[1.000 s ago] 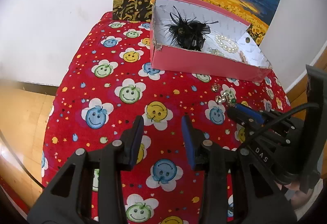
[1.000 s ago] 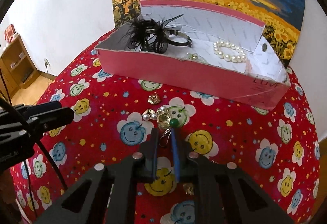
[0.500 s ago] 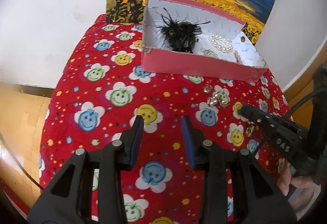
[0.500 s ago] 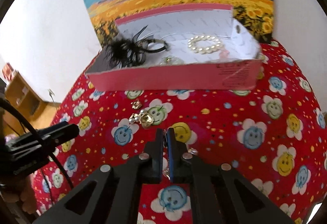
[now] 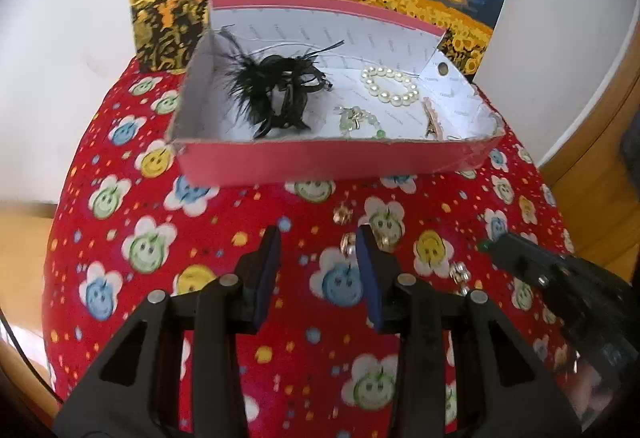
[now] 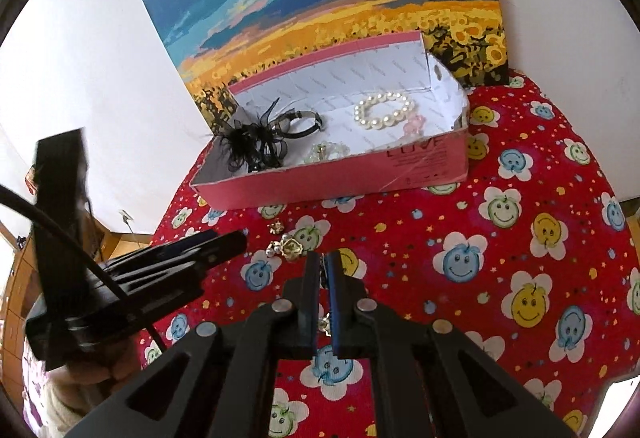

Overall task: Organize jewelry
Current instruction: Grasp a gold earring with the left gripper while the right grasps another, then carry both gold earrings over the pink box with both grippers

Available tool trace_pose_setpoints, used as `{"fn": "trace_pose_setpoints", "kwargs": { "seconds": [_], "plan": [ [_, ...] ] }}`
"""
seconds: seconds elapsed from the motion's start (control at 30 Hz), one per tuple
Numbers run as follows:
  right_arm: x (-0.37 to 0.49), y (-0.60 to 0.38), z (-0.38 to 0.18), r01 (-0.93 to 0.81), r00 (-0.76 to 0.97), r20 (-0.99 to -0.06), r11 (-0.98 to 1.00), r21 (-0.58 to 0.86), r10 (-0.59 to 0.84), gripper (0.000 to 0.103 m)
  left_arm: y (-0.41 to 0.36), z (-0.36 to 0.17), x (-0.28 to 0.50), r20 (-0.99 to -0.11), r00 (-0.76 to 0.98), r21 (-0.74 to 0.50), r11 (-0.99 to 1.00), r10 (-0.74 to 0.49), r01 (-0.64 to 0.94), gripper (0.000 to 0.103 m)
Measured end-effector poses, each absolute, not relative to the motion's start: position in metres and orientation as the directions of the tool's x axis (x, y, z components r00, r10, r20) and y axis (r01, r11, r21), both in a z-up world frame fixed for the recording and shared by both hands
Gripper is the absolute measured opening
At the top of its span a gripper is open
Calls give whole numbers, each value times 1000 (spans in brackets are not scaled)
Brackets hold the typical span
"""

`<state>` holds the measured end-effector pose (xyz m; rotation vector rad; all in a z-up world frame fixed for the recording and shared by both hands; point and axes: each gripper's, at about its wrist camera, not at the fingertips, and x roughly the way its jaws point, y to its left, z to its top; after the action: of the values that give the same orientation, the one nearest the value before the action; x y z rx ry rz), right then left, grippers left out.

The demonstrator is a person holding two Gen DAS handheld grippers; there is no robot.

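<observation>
We have one big sunflower-field painting leaning on the wall, and one table under a red smiley-flower cloth. On it sits one pink box, open-topped, and we count five pieces inside: a black feather headband, a pearl bracelet, a green bead piece, a thin gold clip and, in the right wrist view, a small pink piece. Out on the cloth, in front of the box, we see three loose pieces clustered: a small gold one, a pearly one and a gold one. Our left gripper hovers with jaws narrowly apart, holding nothing. Our right gripper has its jaws pinched on a small dangling earring, above the cloth.
</observation>
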<state>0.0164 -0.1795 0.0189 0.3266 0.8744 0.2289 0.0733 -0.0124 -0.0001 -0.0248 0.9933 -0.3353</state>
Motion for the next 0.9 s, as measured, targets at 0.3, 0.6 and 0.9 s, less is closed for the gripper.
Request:
{"fn": "trace_pose_setpoints", "kwargs": {
  "seconds": [0.3, 0.6, 0.9],
  "plan": [
    [19, -192, 18, -63, 621, -694, 906, 419, 364, 5, -32, -12, 88, -826, 504, -116, 951, -252, 287, 33],
    [23, -197, 15, -54, 619, -691, 898, 436, 373, 5, -33, -22, 95, -823, 505, -132, 951, -262, 278, 33],
    [21, -201, 19, -50, 627, -690, 901, 430, 363, 5, -36, -21, 96, -817, 495, -150, 937, -297, 315, 6]
  ]
}}
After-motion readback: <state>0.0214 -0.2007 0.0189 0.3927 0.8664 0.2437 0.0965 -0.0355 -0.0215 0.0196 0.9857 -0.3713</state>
